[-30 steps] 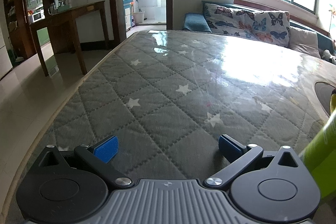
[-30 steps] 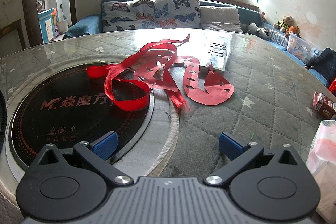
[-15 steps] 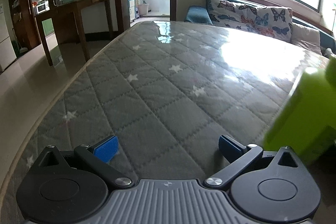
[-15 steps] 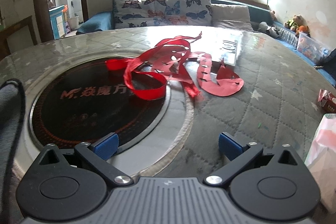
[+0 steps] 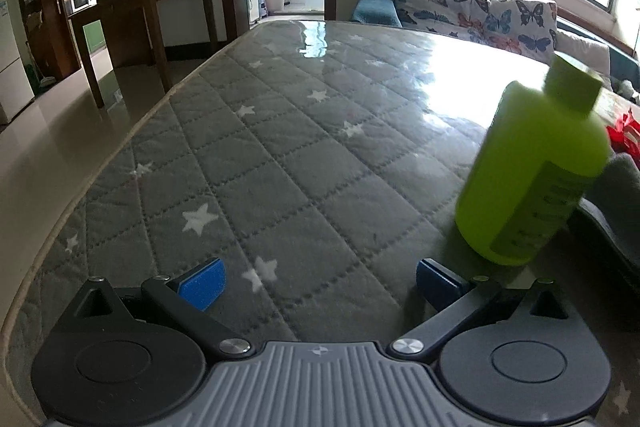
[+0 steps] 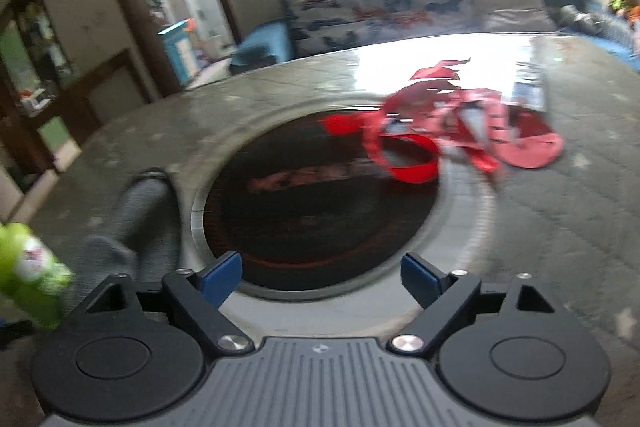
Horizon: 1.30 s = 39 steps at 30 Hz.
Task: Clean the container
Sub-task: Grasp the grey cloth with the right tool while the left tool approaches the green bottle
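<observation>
From the left wrist, the left gripper (image 5: 318, 281) hangs with jaws spread wide and empty over the quilted grey star-print counter (image 5: 280, 155), a smooth lime-green plastic bottle (image 5: 534, 175) at 2 o'clock. From the right wrist, blurred, the right gripper (image 6: 322, 277) likewise gapes empty above a round black glass cooktop (image 6: 316, 203); red paper ribbon (image 6: 444, 131) lies at 1 o'clock, a grey cloth (image 6: 140, 215) at 10 o'clock, the bottle (image 6: 32, 271) at 9.

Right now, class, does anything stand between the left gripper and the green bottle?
Nothing visible does. The green bottle stands ahead and to the right of the left gripper, whose jaws are open, with only bare quilted table cover between them.
</observation>
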Available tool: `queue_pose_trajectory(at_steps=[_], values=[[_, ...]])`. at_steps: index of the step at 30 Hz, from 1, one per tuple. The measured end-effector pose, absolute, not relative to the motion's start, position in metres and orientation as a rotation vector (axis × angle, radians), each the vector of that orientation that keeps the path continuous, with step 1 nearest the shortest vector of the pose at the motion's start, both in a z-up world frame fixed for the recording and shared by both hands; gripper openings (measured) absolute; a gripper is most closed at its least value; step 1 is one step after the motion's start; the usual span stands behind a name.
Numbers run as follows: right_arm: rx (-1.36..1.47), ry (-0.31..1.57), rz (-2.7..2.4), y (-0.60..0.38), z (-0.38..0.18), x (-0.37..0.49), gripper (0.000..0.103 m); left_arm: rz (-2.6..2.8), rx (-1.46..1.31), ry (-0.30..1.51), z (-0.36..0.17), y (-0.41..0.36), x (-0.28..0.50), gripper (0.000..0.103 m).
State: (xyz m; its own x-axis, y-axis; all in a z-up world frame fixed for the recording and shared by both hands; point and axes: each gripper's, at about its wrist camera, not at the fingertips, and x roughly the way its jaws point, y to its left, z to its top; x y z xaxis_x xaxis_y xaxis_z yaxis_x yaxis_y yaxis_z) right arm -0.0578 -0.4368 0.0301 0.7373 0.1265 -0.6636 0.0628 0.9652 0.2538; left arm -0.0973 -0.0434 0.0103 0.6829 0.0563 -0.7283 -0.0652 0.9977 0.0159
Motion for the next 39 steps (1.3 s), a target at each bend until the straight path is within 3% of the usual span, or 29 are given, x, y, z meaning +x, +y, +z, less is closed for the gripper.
queue_pose_trajectory(at_steps=[11,22,29,31,35,39], values=[[0.278,0.742,0.298,-0.366,0.048,-0.051,0.078,0.043,0.033,0.847,0.017,-0.060,-0.105,0.103],[0.227,0.814,0.368,-0.327,0.030,-0.032,0.065,0.033,0.039,0.886,0.019,-0.065,-0.103,0.103],[0.207,0.766,0.421,-0.315,0.049,-0.044,0.067,0.038,0.045,0.899,0.022,-0.064,-0.100,0.103],[0.185,0.767,0.416,-0.310,0.050,-0.043,0.073,0.033,0.049,0.900,0.024,-0.066,-0.100,0.103],[0.172,0.811,0.381,-0.303,0.036,-0.035,0.072,0.011,0.061,0.889,0.029,-0.069,-0.104,0.103],[0.160,0.834,0.346,-0.303,0.020,-0.029,0.058,-0.008,0.048,0.871,0.035,-0.070,-0.108,0.103]])
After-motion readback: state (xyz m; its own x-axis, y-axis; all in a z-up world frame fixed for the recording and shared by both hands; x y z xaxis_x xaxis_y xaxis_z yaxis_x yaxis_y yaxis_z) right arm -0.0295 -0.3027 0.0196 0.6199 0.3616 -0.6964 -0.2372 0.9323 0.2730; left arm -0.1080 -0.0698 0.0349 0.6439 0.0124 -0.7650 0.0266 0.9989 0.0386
